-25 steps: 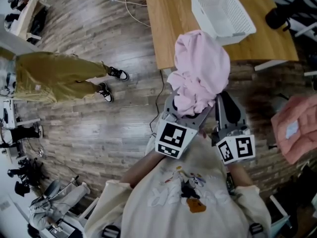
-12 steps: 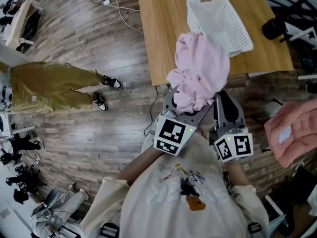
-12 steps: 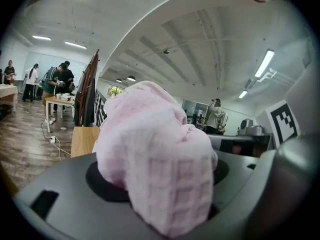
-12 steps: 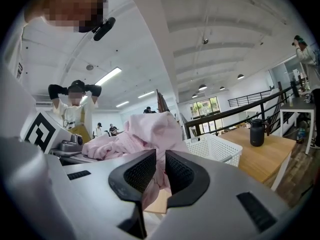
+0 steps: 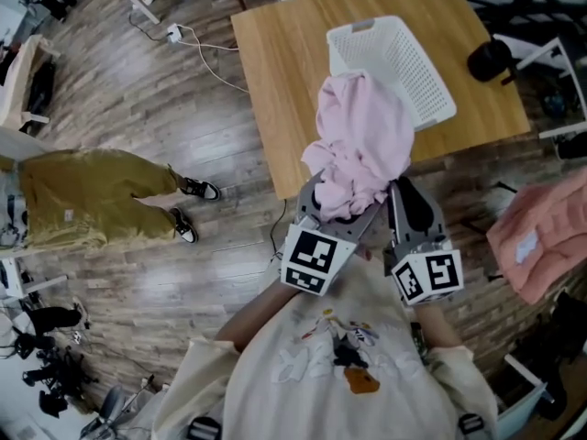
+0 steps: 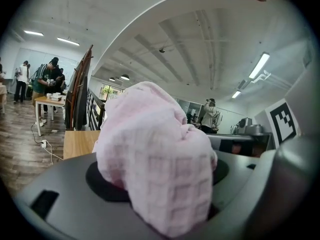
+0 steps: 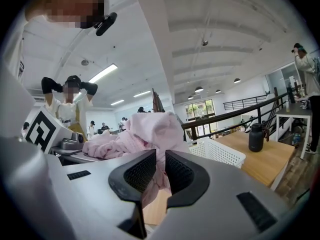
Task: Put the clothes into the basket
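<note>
the left tongs [image 5: 330, 223] are clamped on one pink waffle-knit garment [image 5: 362, 140], which heaps soft and crumpled over them, and the right tongs [image 7: 160, 174] pinch a fold of it between ribbed black pads. farther off, one white perforated rectangular basket [image 5: 426, 81] sits on the wooden tabletop [image 5: 284, 81], the garment held up at its near side.

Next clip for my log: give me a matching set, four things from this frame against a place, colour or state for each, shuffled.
Things:
1 garment
2 basket
3 table
4 peach cloth

Descriptions:
A white, empty, on the table
B at the head view's right edge
C pink, bunched, held up
D wooden, under the basket

Pairs: 1-C, 2-A, 3-D, 4-B
</note>
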### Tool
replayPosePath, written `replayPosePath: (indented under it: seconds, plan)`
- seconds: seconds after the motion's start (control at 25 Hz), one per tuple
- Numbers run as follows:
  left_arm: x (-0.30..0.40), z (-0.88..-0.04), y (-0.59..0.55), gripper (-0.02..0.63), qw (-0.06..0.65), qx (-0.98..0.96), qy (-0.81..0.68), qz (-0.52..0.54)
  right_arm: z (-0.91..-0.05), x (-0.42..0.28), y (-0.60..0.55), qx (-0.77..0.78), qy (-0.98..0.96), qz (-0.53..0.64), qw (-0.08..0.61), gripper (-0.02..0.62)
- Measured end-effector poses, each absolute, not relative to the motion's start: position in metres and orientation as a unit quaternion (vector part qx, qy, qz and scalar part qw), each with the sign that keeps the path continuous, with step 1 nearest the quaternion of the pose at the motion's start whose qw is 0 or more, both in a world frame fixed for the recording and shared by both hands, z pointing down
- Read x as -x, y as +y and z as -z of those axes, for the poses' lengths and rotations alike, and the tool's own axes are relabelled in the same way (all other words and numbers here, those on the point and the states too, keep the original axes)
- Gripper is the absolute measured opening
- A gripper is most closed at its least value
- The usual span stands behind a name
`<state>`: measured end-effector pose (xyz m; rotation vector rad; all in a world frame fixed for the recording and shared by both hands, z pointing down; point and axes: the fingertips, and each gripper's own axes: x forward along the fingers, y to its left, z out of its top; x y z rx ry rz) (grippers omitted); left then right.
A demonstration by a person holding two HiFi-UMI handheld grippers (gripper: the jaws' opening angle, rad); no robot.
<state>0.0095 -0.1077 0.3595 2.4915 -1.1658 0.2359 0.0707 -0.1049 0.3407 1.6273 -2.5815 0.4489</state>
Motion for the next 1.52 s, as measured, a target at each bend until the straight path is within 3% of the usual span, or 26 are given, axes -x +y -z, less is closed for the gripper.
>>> replayPosePath:
  seconds: [0.4,0.72,1.52]
  plan:
    - [-0.032,-0.348,-0.155,0.351,0.179,-0.910,-0.359,-0.107,-0.327,-0.089,-0.146,-0.550,-0.822,-0.140,0.045,0.069]
    - [-0.006,-0.374,-0.184,0.348,0.181,-0.901,-0.376,-0.119,-0.357,-0.065,-0.177,-0.541,-0.824,-0.164,0.039,0.069]
    - [-0.070,-0.389,-0.276,0.344,0.202,-0.884,-0.407,-0.106,-0.370,-0.128,-0.268,-0.562,-0.806,-0.175,0.061,0.067]
